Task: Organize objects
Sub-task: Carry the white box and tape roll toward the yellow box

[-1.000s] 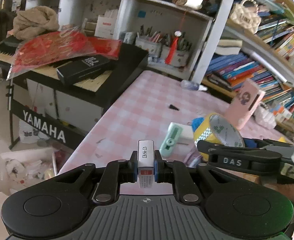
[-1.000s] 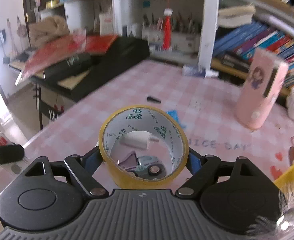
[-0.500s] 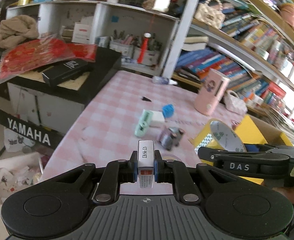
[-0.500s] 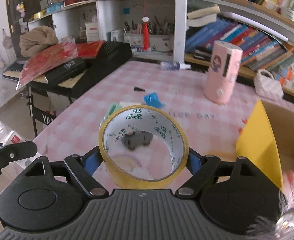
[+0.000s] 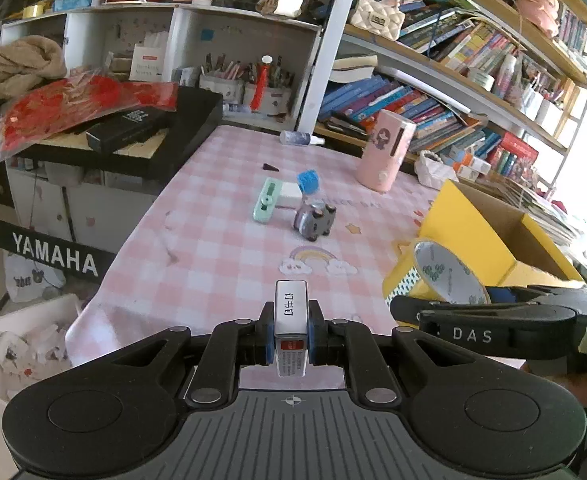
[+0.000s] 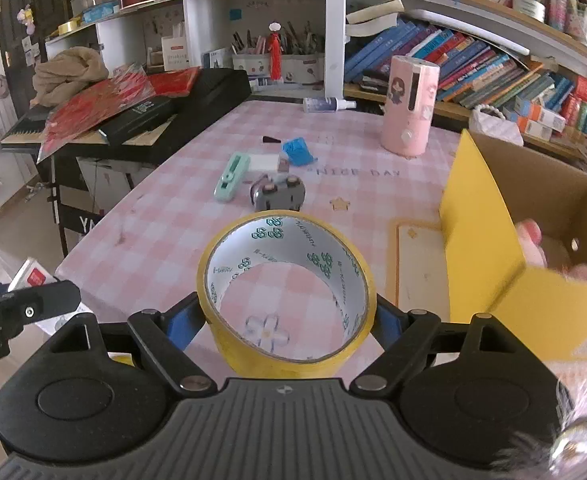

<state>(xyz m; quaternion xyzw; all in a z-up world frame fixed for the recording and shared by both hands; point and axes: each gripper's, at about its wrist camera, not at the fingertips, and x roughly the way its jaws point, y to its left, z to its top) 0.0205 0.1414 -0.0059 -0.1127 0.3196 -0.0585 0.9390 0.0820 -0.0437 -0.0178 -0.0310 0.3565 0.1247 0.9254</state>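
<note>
Pink checked tablecloth [image 5: 221, 248] covers a table beside a Yamaha keyboard [image 5: 141, 136] and crowded bookshelves [image 6: 473, 60]. Left gripper [image 5: 290, 330] is clamped on a small staple box [image 5: 290, 320]; right gripper [image 6: 289, 316] grips a yellow tape roll [image 6: 285, 292] near the yellow cardboard box [image 6: 481, 224].

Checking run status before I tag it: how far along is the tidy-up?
Partly done. Done: something pink already lies in the cardboard box. In hand: the left tool is shut on a small staple box, and the right tool grips a tape roll; neither is in the box yet. Left on the table: green cutter, toy car, blue piece, pink cylinder.
</note>
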